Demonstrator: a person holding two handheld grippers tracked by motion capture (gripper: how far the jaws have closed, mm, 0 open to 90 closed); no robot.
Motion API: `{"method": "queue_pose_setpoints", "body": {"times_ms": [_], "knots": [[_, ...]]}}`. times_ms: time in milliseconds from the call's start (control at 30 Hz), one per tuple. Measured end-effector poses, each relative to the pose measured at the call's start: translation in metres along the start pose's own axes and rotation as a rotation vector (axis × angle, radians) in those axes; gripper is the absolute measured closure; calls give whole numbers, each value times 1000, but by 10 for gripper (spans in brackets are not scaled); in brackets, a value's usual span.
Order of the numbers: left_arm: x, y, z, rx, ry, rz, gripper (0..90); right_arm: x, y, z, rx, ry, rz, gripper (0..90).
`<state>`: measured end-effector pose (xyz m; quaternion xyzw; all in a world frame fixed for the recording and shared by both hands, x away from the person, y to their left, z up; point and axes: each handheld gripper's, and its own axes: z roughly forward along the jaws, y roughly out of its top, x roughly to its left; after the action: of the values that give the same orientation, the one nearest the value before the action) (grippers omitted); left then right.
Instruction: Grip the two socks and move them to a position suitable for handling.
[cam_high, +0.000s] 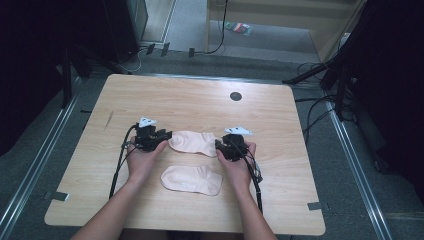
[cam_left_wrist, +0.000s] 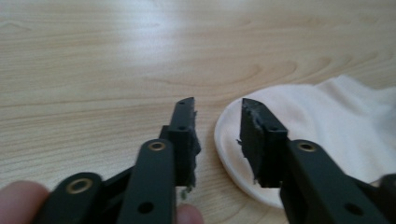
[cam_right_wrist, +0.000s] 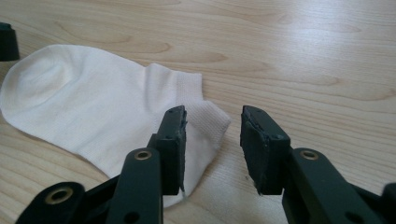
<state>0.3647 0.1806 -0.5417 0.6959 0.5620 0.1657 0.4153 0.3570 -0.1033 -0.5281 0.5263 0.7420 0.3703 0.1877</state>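
Jaws of the left gripper (cam_high: 161, 136) and right gripper (cam_high: 223, 145) were held apart at opposite ends of the far pale-pink, soft, limp cotton sock (cam_high: 192, 143), judged best pinched at toe and cuff.

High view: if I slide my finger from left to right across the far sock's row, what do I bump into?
Left gripper → far sock → right gripper.
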Motion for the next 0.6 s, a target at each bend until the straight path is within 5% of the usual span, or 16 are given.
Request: {"method": "queue_pose_setpoints", "body": {"times_ms": [200, 333, 433, 600], "knots": [[-8, -6, 5, 70, 34, 60, 898, 3, -3, 7, 19, -16, -37, 688], [-10, -7, 3, 88, 24, 86, 900, 3, -6, 10, 29, -33, -57, 722], [-12, -11, -2, 83, 32, 106, 900, 3, -9, 10, 31, -55, -80, 867], [-13, -16, -7, 79, 34, 102, 900, 0, -10, 9, 28, -50, -77, 890]]}}
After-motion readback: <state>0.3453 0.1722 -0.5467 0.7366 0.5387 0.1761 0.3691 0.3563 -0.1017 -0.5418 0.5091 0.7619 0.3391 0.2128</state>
